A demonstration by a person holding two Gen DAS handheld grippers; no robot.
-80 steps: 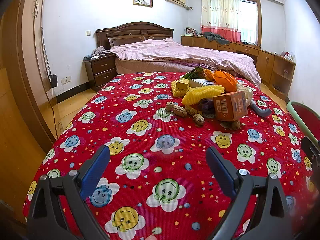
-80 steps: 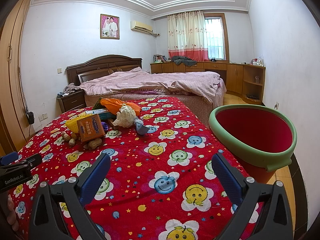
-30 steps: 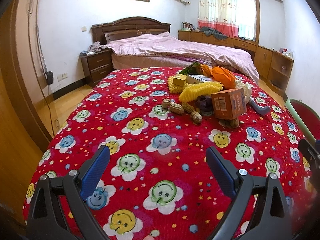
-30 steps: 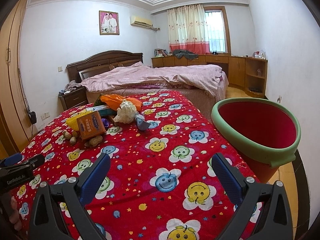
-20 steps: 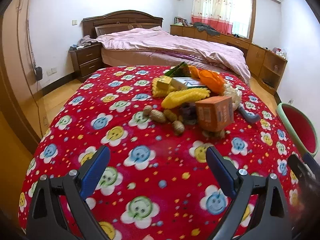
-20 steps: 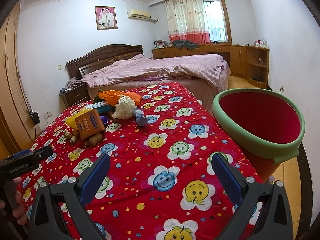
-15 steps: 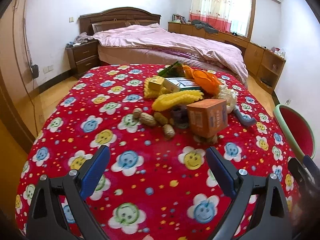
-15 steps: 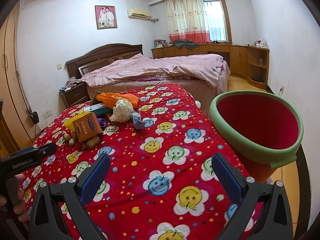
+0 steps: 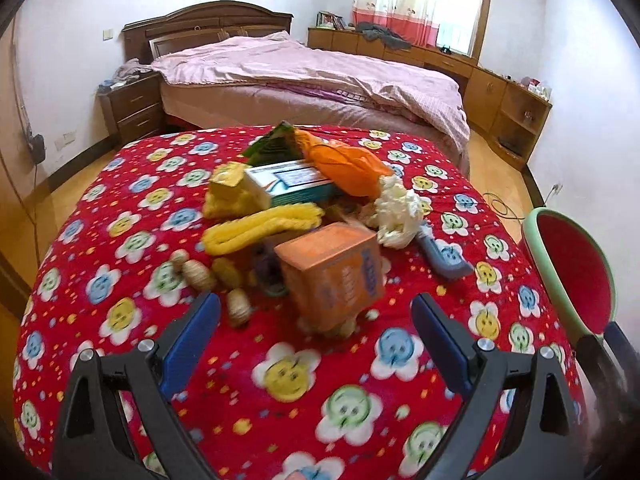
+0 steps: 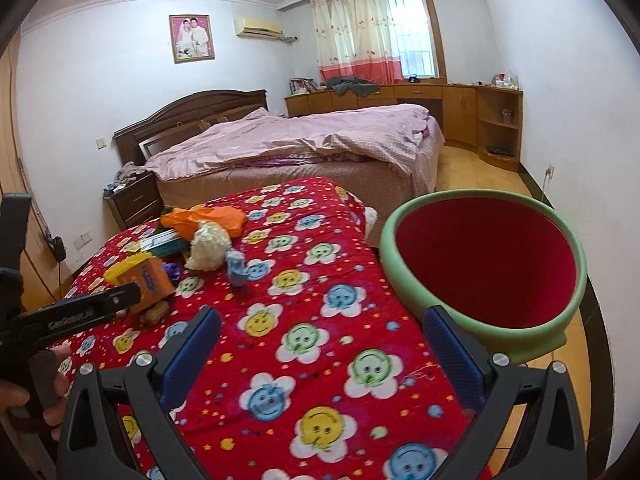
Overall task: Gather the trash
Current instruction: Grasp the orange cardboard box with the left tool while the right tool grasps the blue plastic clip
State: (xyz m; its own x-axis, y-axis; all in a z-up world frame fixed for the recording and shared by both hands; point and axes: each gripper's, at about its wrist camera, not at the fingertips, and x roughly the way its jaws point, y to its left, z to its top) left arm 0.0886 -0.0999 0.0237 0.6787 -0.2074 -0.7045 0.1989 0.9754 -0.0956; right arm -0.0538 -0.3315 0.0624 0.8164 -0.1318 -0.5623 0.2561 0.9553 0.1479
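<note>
The left tool [image 9: 316, 328] is spread wide with nothing between its blue pads, poised just short of the trash heap; the right tool [image 10: 320, 344] is equally wide and empty, hanging over bare cloth near the bin. The table [image 9: 120, 312], under a soft red smiley-flower cover, leaves open room on all near sides of the heap. The green-rimmed red bin [image 10: 484, 268] stands off the table's right edge, mouth tilted toward the table, so a carry that way looks unobstructed.

Within the heap, the orange plastic bag [image 9: 348, 164] looks limp and light. The teal and white carton [image 9: 292, 182] and the orange box [image 9: 332, 276] should be stiff, light cardboard; the orange box sits nearest and its flat side faces suit a squeeze. The yellow fuzzy strip [image 9: 260, 228] seems soft and floppy. The white crumpled tissue [image 9: 396, 210] would compress anywhere. The peanuts [image 9: 200, 276] are small, hard, likely to roll.
</note>
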